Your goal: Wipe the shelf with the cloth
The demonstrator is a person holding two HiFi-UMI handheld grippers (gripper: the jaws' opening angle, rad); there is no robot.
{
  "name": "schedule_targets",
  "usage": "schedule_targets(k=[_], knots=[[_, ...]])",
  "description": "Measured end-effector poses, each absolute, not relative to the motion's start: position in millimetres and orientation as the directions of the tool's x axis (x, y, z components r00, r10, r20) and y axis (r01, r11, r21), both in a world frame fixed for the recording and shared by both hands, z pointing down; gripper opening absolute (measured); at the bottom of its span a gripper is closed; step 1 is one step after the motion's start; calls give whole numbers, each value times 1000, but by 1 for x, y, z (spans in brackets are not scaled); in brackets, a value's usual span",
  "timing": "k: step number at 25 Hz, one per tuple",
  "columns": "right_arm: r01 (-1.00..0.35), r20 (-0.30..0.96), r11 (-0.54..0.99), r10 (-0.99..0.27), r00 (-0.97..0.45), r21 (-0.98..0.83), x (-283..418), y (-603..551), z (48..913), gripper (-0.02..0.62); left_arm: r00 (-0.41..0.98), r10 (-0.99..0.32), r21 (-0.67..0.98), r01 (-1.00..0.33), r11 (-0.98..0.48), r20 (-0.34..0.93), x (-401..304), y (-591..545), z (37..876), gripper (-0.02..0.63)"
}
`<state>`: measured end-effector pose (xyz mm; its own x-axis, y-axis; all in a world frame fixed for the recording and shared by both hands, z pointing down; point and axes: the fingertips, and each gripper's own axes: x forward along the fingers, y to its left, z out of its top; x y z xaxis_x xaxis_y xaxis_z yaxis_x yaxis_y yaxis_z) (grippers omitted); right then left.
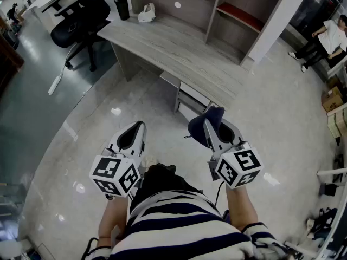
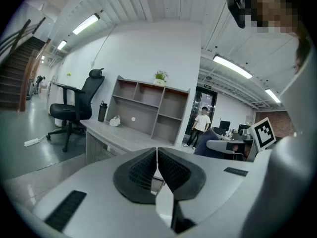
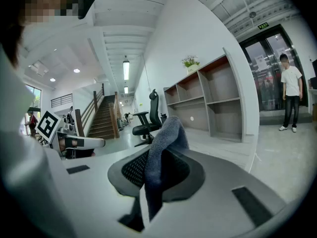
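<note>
Left gripper: jaws pressed together, empty, I'm holding it low.
Right gripper: pinching the cloth, level with left, well off the shelf.

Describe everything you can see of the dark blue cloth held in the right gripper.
The dark blue cloth looks like soft, fuzzy fabric. It is bunched and pinched between the shut jaws of the right gripper, with a rounded hump rising above them and a narrower strip running back between them. Only the gripper touches it. It is held in the air over the pale glossy floor, short of the grey desk and shelf unit.
</note>
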<state>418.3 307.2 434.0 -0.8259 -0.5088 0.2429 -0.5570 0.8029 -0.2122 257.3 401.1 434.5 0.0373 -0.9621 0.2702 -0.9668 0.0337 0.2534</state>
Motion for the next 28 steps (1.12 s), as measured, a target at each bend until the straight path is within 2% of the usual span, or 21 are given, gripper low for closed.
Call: schedule_targets(k=[13, 28], knots=[[-531, 253, 810, -474, -843, -249, 393, 300, 439, 66, 30, -962, 234, -972, 36, 270, 237, 398, 434, 21], [-541, 272, 802, -477, -836, -255, 295, 257, 428, 66, 62, -956, 273, -962, 19, 287, 139, 353, 437, 21]])
